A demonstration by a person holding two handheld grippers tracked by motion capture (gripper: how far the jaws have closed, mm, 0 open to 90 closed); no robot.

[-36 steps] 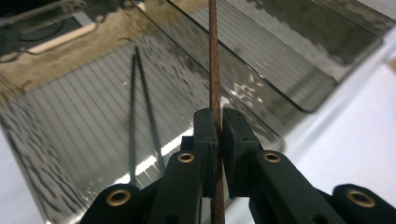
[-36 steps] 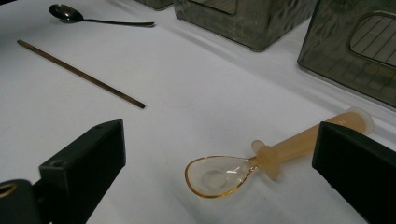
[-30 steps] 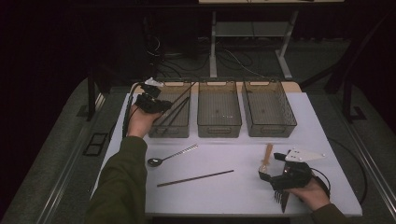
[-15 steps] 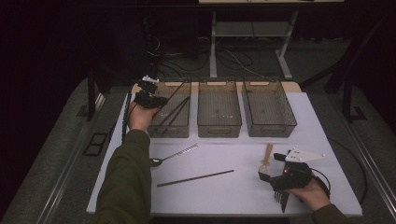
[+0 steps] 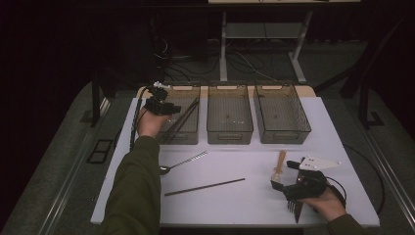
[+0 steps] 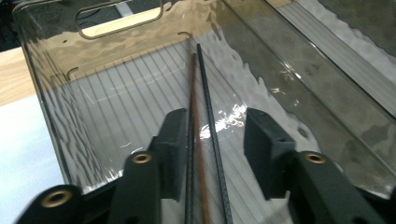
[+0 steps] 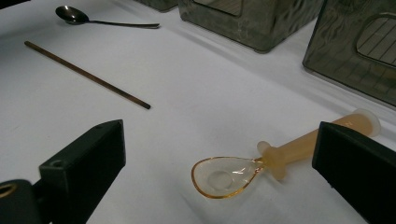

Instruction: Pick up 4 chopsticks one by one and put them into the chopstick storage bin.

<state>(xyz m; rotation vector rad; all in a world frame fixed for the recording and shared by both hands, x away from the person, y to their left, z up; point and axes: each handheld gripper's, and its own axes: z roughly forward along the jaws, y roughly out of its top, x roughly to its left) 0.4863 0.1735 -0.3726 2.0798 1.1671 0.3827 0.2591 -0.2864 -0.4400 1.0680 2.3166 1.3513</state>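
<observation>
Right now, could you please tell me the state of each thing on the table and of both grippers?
Left gripper: jaws just opening, chopsticks between them.
Chopsticks: lying in the left bin.
Middle bin: no utensils inside.
Right bin: no utensils inside.
Right gripper: open around the plastic spoon.
Metal spoon: lying loose.
Single chopstick: lying loose.

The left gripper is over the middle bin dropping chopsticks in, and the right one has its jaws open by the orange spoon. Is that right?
Not quite. The high view shows the left gripper over the leftmost bin, where the chopsticks lie, not the middle one. The right gripper does stand open by the orange spoon.
</observation>
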